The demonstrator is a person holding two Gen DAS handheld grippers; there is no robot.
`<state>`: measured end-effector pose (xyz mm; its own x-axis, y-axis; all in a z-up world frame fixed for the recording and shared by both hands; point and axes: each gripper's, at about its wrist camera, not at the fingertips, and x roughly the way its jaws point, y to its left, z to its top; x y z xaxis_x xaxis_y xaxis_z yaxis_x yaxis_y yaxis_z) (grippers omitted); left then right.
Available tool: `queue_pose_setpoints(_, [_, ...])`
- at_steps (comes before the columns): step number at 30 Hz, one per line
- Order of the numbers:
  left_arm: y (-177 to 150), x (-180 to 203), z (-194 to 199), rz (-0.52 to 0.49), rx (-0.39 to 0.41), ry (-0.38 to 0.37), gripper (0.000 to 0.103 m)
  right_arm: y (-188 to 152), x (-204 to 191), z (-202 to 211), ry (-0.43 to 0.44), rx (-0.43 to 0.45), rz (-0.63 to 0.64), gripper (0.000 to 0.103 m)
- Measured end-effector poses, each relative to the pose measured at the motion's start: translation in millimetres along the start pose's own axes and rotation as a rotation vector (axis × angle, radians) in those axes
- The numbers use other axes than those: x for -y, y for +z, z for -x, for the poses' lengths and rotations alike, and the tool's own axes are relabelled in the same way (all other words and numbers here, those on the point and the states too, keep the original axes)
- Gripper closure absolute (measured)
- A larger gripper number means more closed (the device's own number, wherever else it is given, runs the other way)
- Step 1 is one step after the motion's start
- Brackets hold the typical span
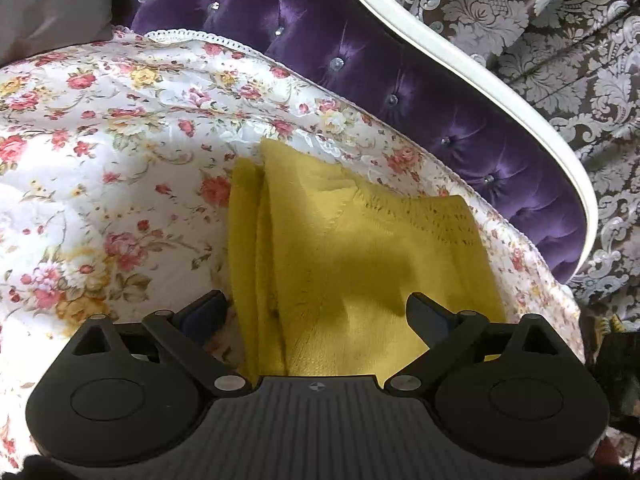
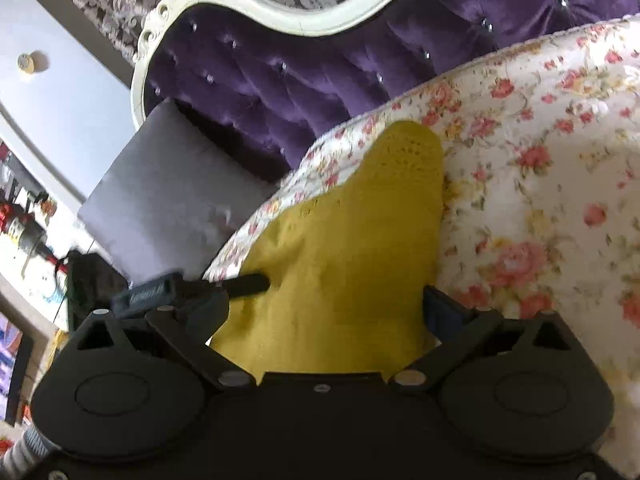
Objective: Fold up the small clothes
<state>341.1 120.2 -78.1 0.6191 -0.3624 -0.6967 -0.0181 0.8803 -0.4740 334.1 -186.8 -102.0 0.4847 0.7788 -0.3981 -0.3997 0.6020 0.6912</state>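
Gaping wide, both sets of jaws grip nothing: the left gripper (image 1: 316, 308) and right gripper (image 2: 340, 292) hover over the yellow knit (image 1: 344, 248), which lies on the floral bedspread (image 1: 100, 152) near the purple headboard (image 1: 360, 60). It looks partly folded, with layered edges along one side; at least one fold likely remains.

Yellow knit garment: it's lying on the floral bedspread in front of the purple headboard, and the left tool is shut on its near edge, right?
Not quite. The yellow knit garment does lie on the floral bedspread before the purple headboard, but the left tool is open, its fingers spread wide over the cloth, as the left wrist view shows.
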Motion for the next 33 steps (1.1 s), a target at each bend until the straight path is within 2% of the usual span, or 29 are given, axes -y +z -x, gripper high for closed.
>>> queue_pose_setpoints(3, [-2,1,0,-0.016,-0.005,-0.012,0.009,-11,-4,11,0.022,-0.065,0.014,0.007])
queue_pose_setpoints(5, [-5,1,2,-0.003,-0.003,-0.021,0.016,-20,-7,14,0.032,-0.113,0.006,0.032])
queue_pose_setpoints(6, [-6,0,2,0.009,-0.008,-0.030,0.034,-24,-10,15,0.023,-0.123,0.015,0.040])
queue_pose_setpoints(7, [-6,-1,2,0.023,-0.014,-0.029,0.053,-28,-13,15,0.002,-0.135,0.029,0.062])
queue_pose_setpoints(8, [-6,-2,2,0.040,-0.017,-0.026,0.063,-31,-15,13,-0.027,-0.151,0.040,0.076])
queue_pose_setpoints(9, [-5,-5,3,0.068,-0.023,-0.037,0.076,-32,-17,12,-0.042,-0.158,0.039,0.076])
queue_pose_setpoints(12, [-6,-9,12,0.114,-0.030,-0.057,0.078,-32,-25,23,-0.048,-0.123,0.019,0.077])
queue_pose_setpoints(19, [-37,11,47,0.118,-0.076,-0.103,0.078,-42,-54,80,-0.065,-0.120,0.016,0.081])
queue_pose_setpoints(23, [-69,31,69,0.084,-0.110,-0.145,0.078,-67,-65,118,-0.081,-0.143,0.013,0.081])
queue_pose_setpoints(29, [-117,51,95,0.026,-0.125,-0.154,0.078,-119,-66,167,-0.132,-0.162,-0.023,0.081])
queue_pose_setpoints(31, [-131,56,100,-0.012,-0.128,-0.135,0.077,-135,-66,177,-0.179,-0.170,-0.018,0.081])
queue_pose_setpoints(33, [-144,57,101,-0.043,-0.125,-0.100,0.074,-150,-73,179,-0.276,-0.201,0.069,0.080])
